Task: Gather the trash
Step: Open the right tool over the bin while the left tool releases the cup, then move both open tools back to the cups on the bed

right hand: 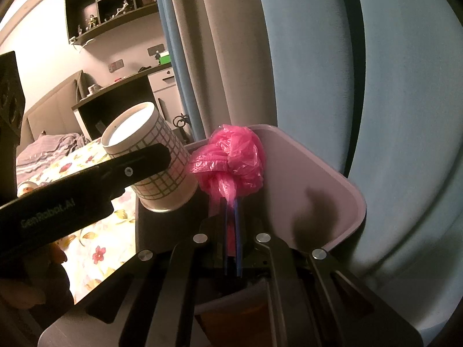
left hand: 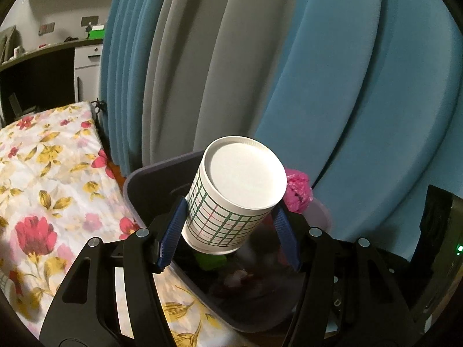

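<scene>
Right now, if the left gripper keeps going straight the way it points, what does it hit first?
Probably the bin's far wall. The left gripper holds the checked paper cup over the open bin and aims down across it; the blue curtain hangs just beyond. Depth is unclear.

One paper cup, white with a green and pink grid. One pink plastic bag, bunched up. One bin, grey, at the bed's edge by the curtains. Two claws: left claw and right claw. One bed with one floral sheet. Small figurines on the wall shelf, too small to count.
</scene>
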A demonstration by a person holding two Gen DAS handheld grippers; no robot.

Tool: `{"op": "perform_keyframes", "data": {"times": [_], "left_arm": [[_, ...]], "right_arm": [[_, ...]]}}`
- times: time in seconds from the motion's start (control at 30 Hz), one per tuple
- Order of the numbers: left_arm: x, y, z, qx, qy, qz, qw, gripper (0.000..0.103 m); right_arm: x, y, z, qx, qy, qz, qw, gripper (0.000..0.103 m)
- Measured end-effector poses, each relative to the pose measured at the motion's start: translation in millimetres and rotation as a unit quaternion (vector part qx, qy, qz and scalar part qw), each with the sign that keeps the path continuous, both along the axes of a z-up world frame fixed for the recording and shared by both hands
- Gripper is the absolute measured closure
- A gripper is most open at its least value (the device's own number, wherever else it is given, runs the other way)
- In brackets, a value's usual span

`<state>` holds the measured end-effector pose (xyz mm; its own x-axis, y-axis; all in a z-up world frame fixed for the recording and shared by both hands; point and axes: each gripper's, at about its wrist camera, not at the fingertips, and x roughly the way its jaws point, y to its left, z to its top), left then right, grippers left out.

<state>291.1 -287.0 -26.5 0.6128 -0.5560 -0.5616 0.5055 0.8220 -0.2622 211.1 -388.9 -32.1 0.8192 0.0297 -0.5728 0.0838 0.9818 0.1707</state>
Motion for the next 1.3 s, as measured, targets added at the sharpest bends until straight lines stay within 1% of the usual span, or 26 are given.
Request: {"op": "perform_keyframes", "data": {"times": [0.13,0.23,0.3,0.33,0.37,0.4,0.5,0.57,0.63,0.67,0.73,0.8,1.0,1.1,1.13,1.23,1.3], "left_arm": [[1,-2,-3,-0.003,0.006,-0.005,1.0000,0.044],[2,-4,-5,-0.005,0.009,-0.007,0.9999,0.044],[4,-3,-7,-0.010,0.017,-0.009,0.9998,0.042],[5,-2,-7,-0.013,0.021,-0.009,0.9997,0.039],[5,-2,-8,-0.015,0.025,-0.009,0.9995,0.030],[5,0,-7,-0.017,0.026,-0.005,0.9995,0.022],[2,11,-2,-0.027,0.012,0.018,0.9994,0.012],[-1,19,1,-0.026,0.008,0.028,0.9992,0.011],[-7,29,4,-0.022,0.002,0.040,0.9990,0.009],[-11,36,5,-0.018,-0.003,0.048,0.9987,0.008],[-19,51,6,-0.010,-0.009,0.070,0.9974,0.007],[-28,66,7,-0.006,-0.012,0.091,0.9958,0.007],[-56,122,11,0.012,-0.023,0.155,0.9876,0.006],[-77,158,16,0.026,-0.037,0.195,0.9797,0.006],[-81,166,17,0.027,-0.038,0.205,0.9776,0.006],[-98,203,17,0.033,-0.035,0.247,0.9677,0.006],[-109,224,15,0.044,-0.034,0.270,0.9613,0.006]], "right_arm": [[0,-3,-2,0.002,0.000,-0.003,1.000,0.098],[-1,-3,-5,0.001,0.003,-0.005,1.000,0.095],[-1,-4,-6,0.000,0.003,-0.008,1.000,0.084],[-1,-4,-5,-0.001,0.002,-0.009,1.000,0.074],[-2,-4,-5,-0.001,0.000,-0.012,1.000,0.066],[-3,-6,-4,-0.001,-0.003,-0.017,1.000,0.064],[-6,-10,-1,-0.003,-0.009,-0.025,1.000,0.060],[-10,-13,1,-0.004,-0.014,-0.031,0.999,0.058],[-16,-12,5,-0.011,-0.023,-0.036,0.999,0.052],[-18,-12,6,-0.015,-0.027,-0.038,0.999,0.047],[-24,-9,9,-0.024,-0.037,-0.043,0.998,0.042],[-28,-6,12,-0.029,-0.045,-0.046,0.998,0.034],[-40,9,22,-0.024,-0.064,-0.045,0.997,0.025],[-45,28,28,-0.024,-0.077,-0.028,0.996,0.023],[-47,34,29,-0.025,-0.080,-0.021,0.996,0.022],[-49,64,32,-0.027,-0.087,0.007,0.996,0.019],[-50,82,32,-0.028,-0.089,0.028,0.995,0.018]]}}
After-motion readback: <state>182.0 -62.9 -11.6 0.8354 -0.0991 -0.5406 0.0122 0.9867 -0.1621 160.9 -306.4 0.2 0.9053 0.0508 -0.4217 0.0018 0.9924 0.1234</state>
